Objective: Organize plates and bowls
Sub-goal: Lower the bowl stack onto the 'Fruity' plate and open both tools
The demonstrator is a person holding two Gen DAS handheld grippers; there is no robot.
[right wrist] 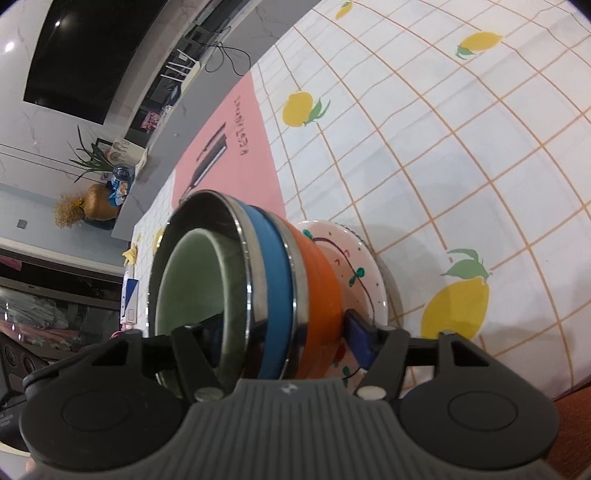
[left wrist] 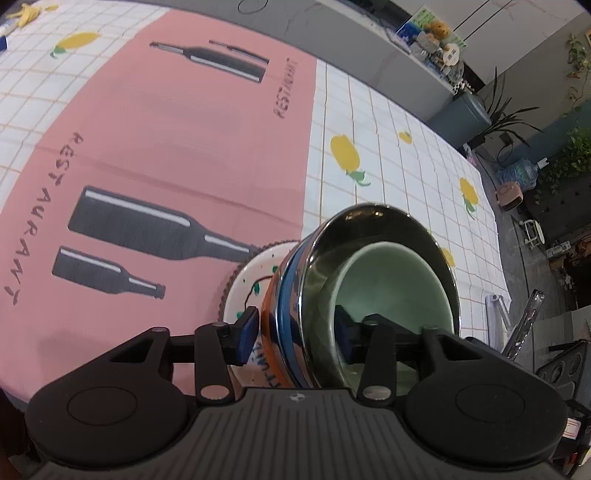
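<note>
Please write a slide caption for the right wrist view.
Right hand-held gripper grips nested bowls stacked on a plate.

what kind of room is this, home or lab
Most likely a lived-in home dining or living area: a table under a lemon-print tablecloth, potted plants, a dark wall-mounted screen, and a teddy bear on the counter.

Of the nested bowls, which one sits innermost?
The pale green bowl sits innermost, inside the steel-lined blue-banded bowl, which nests in the orange bowl. The others wrap around it.

table [left wrist: 417,122]: lemon-print checked cloth | pink mat [left wrist: 177,140] | spotted plate [right wrist: 365,273]
</note>
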